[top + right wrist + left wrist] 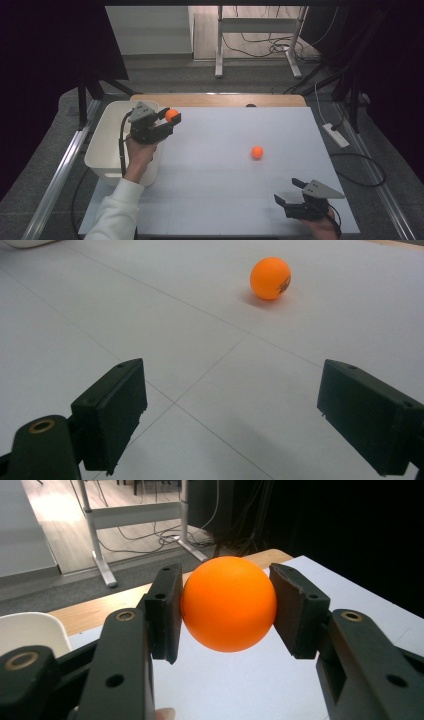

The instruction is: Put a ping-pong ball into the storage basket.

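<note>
Left tool (170, 121) clamped on orange ball (228, 603) beside white bin (102, 150): carry fully over rim before releasing; right tool (290, 192) open, idle near second ball (257, 152).

Right gripper (232, 415) sits low over the white bench (150, 315), jaws spread wide with nothing between them, only bare surface and thin seam lines crossing under the gap. One orange ball (270, 278) rests on the bench well ahead of the jaws, up and slightly right of centre, small dark print on its right side. Sliver of a white container (25, 242) at top-left corner.
</note>
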